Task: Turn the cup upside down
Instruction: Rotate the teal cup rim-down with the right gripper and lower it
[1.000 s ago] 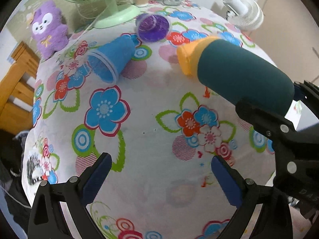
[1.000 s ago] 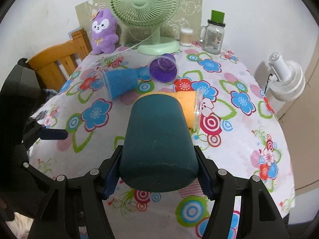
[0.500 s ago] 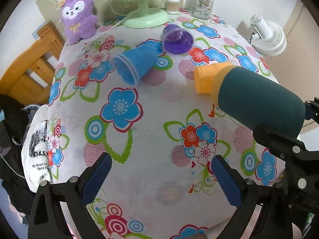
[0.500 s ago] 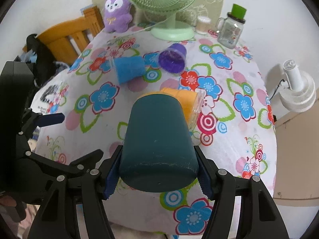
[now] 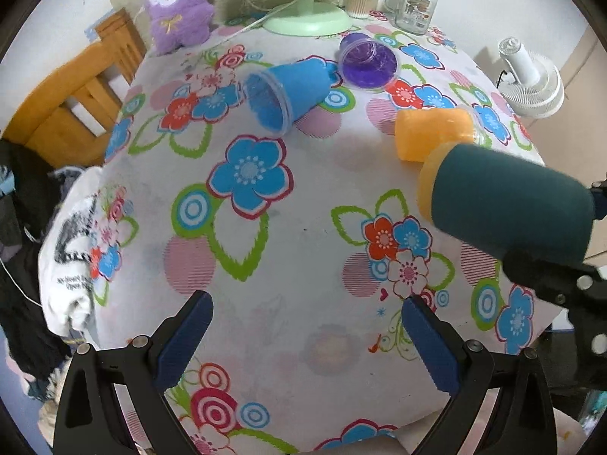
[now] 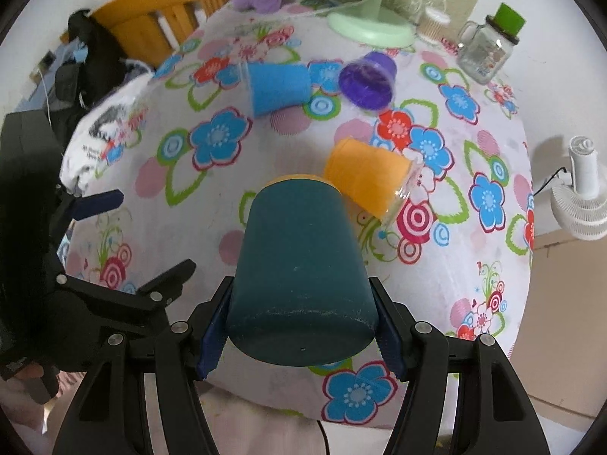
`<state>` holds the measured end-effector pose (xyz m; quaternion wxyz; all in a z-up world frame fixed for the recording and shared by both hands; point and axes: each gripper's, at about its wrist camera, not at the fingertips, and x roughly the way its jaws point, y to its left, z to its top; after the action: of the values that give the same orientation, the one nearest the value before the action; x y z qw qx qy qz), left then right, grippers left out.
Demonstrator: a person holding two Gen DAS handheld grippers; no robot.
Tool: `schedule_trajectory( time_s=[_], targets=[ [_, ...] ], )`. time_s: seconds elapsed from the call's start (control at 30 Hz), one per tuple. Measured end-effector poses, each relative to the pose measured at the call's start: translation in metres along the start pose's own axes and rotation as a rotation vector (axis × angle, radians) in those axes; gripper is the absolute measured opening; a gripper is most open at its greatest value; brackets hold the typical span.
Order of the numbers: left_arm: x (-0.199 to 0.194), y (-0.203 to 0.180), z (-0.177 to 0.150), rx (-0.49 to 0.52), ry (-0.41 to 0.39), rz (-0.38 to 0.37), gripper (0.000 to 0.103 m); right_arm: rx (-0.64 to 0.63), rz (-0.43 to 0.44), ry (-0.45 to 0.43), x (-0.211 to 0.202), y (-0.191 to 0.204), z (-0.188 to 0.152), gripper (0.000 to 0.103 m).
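My right gripper (image 6: 299, 337) is shut on a dark teal cup (image 6: 299, 273) with a yellow rim and holds it above the flowered table, its base toward the camera. The cup also shows at the right of the left wrist view (image 5: 508, 208). An orange cup (image 6: 370, 180), a blue cup (image 6: 279, 89) and a purple cup (image 6: 368, 81) lie on their sides on the cloth. My left gripper (image 5: 305, 341) is open and empty over the table's near edge.
A green fan (image 6: 368, 22), a glass jar with a green lid (image 6: 487, 49) and a purple plush toy (image 5: 178, 3) stand at the back. A white fan (image 6: 582, 193) stands right of the table. A wooden chair (image 5: 72, 102) and clothes are at the left.
Both grippers have risen and drawn back from the table, so more of the cloth shows. The teal cup stays clamped in the right gripper; the lying cups have not moved.
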<state>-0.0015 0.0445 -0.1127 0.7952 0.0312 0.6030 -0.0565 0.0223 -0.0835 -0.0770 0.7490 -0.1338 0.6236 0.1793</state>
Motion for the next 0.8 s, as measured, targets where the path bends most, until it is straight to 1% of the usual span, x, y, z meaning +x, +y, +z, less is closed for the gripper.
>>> schedule_trajectory(
  time_s=[0.17, 0.3, 0.43, 0.53, 0.57, 0.67, 0.8],
  targets=[
    [0.008, 0.002, 0.004, -0.001, 0.005, 0.003, 0.101, -0.026, -0.006, 0.09, 0.015, 0.002, 0.006, 0.069],
    [0.015, 0.006, 0.01, 0.0, 0.011, -0.031, 0.101, -0.06, -0.004, 0.172, 0.025, 0.002, 0.012, 0.069],
    [0.022, 0.007, 0.018, 0.013, 0.015, -0.048, 0.101, -0.105, -0.012, 0.249, 0.037, 0.004, 0.019, 0.069],
    [0.027, 0.006, 0.024, 0.038, 0.025, -0.066, 0.101, -0.139, -0.018, 0.286, 0.044, 0.007, 0.026, 0.069],
    [0.028, 0.006, 0.025, 0.053, 0.028, -0.069, 0.101, -0.15, -0.022, 0.312, 0.048, 0.008, 0.029, 0.069],
    [0.031, 0.005, 0.031, 0.092, 0.036, -0.08, 0.101, -0.186, -0.025, 0.345, 0.055, 0.011, 0.037, 0.069],
    [0.037, 0.011, 0.037, 0.094, 0.048, -0.066, 0.101, -0.202, -0.033, 0.367, 0.063, 0.012, 0.047, 0.069]
  ],
)
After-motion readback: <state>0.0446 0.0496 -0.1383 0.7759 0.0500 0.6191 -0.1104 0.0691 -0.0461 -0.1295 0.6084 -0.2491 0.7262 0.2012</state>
